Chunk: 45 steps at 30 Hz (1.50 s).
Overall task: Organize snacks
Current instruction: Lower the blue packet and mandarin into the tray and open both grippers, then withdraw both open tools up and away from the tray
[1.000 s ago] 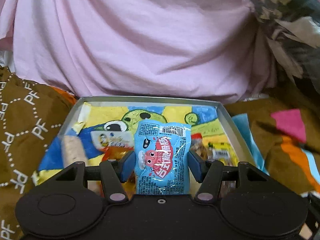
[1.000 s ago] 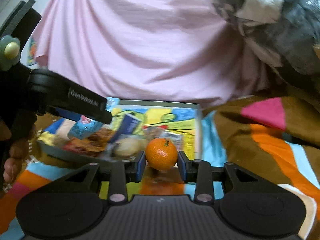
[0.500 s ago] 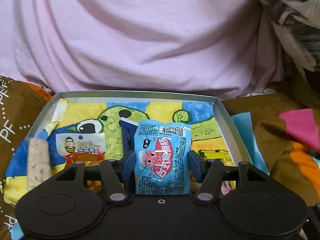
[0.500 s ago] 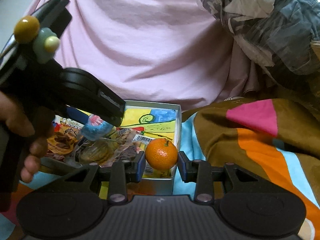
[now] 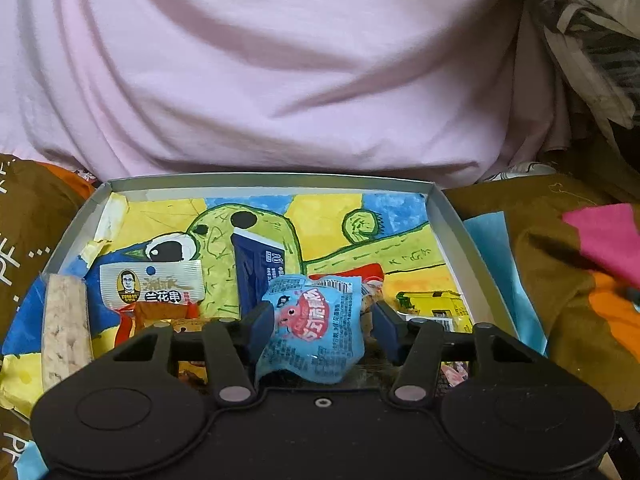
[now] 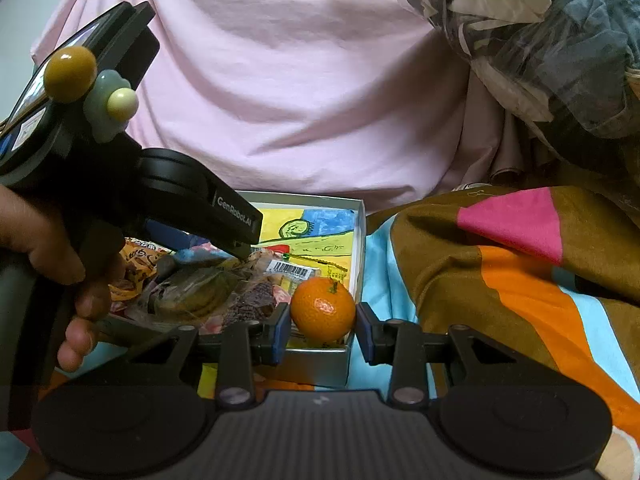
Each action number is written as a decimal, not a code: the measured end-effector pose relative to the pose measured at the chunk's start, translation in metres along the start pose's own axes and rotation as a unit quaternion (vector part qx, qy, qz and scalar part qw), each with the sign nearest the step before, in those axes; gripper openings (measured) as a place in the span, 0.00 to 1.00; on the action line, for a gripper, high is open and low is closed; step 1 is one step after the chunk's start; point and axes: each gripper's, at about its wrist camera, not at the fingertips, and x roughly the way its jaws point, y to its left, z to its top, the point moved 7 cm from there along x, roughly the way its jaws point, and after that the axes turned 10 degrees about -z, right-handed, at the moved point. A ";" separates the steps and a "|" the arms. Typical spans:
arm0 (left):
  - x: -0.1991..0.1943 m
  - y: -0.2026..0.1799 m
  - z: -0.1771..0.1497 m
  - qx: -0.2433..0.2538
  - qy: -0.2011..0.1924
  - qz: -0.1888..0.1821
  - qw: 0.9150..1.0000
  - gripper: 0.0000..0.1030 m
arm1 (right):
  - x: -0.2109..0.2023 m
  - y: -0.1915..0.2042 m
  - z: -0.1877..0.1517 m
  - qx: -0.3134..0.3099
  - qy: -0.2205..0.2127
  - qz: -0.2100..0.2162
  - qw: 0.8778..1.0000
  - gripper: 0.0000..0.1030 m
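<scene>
A shallow grey box (image 5: 456, 236) with a bright drawing on its floor holds several snack packets. In the left wrist view my left gripper (image 5: 320, 326) is open over the box, and a light blue snack packet (image 5: 314, 324) lies tilted and crumpled between its fingers, loose. In the right wrist view my right gripper (image 6: 322, 326) is shut on a small orange mandarin (image 6: 323, 309), held over the box's near right corner (image 6: 352, 344). The left gripper's body (image 6: 168, 196) shows there at the left.
In the box lie a silver packet with a man's face (image 5: 150, 284), a dark blue packet (image 5: 258, 266), a pale bar (image 5: 66, 320) and a yellow packet (image 5: 434, 304). A pink cloth (image 5: 280, 68) rises behind. A brown patterned blanket (image 6: 520, 264) lies around.
The left gripper's fingers have opened and the blue packet has slumped and tilted between them. The right gripper has carried the mandarin over the box's near right corner.
</scene>
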 end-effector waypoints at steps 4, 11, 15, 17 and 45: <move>0.000 -0.001 -0.001 0.001 0.000 -0.002 1.000 0.59 | -0.001 0.000 0.000 -0.001 -0.001 -0.001 1.000 0.39; 0.000 -0.001 -0.002 -0.004 -0.003 -0.002 1.000 0.69 | -0.001 0.000 0.001 -0.001 -0.001 -0.002 1.000 0.43; -0.003 0.001 -0.002 -0.011 -0.011 -0.001 1.000 0.78 | -0.002 0.000 0.001 0.001 -0.004 -0.003 1.000 0.51; -0.005 0.003 -0.002 -0.017 -0.016 0.001 1.000 0.81 | -0.003 0.000 0.002 0.001 -0.007 -0.004 1.000 0.56; -0.079 0.044 0.003 -0.044 -0.065 0.031 0.996 0.99 | -0.037 0.010 0.031 0.006 -0.072 -0.010 0.997 1.00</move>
